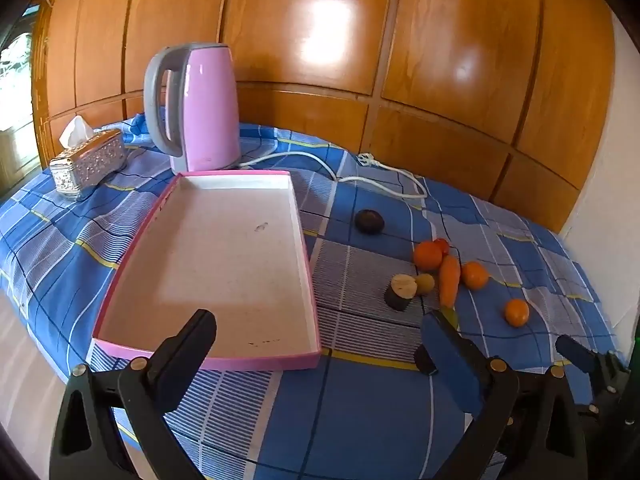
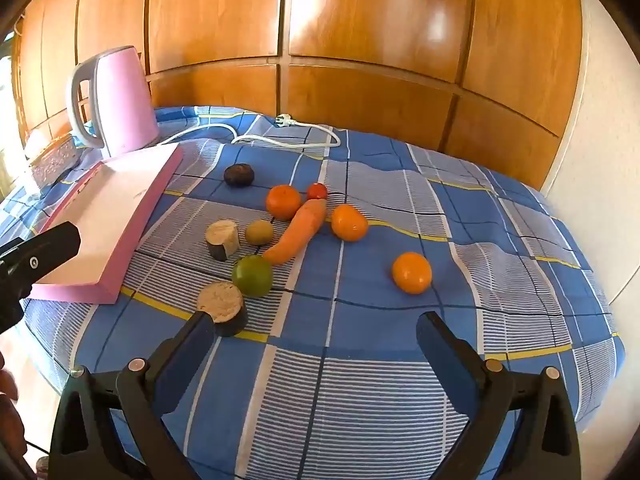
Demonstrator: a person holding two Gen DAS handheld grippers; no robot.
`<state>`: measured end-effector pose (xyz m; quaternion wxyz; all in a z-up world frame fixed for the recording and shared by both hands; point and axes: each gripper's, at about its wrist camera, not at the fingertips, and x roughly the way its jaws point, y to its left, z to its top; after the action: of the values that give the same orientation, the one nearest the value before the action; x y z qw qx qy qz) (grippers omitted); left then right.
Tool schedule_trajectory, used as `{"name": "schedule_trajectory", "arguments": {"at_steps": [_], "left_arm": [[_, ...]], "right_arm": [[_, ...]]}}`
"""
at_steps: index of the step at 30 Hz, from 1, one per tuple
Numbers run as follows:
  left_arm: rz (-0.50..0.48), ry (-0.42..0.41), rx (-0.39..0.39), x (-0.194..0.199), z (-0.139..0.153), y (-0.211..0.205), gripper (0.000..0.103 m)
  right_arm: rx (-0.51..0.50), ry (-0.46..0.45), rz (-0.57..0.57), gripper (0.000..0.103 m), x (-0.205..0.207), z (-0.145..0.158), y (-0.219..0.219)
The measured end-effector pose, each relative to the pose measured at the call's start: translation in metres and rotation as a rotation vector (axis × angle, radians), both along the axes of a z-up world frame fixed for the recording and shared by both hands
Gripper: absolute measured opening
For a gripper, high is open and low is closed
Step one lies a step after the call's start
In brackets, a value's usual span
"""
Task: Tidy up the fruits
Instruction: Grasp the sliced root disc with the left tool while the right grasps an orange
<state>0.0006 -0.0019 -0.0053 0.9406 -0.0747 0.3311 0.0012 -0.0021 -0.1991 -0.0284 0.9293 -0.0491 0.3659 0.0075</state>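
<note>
A pink shallow tray lies empty on the blue checked cloth; it also shows in the right wrist view. Right of it lie three oranges, a carrot, a small red tomato, a green fruit, a yellowish fruit, a dark round fruit and two cut eggplant pieces. My left gripper is open over the tray's near edge. My right gripper is open just in front of the near eggplant piece. Both hold nothing.
A pink kettle stands behind the tray, its white cord trailing across the cloth. A silver tissue box sits at the far left. A wooden panelled wall backs the table. The table's front edge is close below the grippers.
</note>
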Motion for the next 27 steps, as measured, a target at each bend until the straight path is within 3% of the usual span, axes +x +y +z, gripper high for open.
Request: {"name": "schedule_trajectory", "arguments": {"at_steps": [21, 27], "left_arm": [[-0.063, -0.001, 0.027, 0.0, 0.001, -0.014, 0.103], [-0.063, 0.004, 0.033, 0.001, -0.001, -0.015, 0.103]], "right_arm": [[0.04, 0.035, -0.024, 0.102, 0.004, -0.009, -0.016], [0.041, 0.049, -0.027, 0.097, 0.005, -0.011, -0.019]]}}
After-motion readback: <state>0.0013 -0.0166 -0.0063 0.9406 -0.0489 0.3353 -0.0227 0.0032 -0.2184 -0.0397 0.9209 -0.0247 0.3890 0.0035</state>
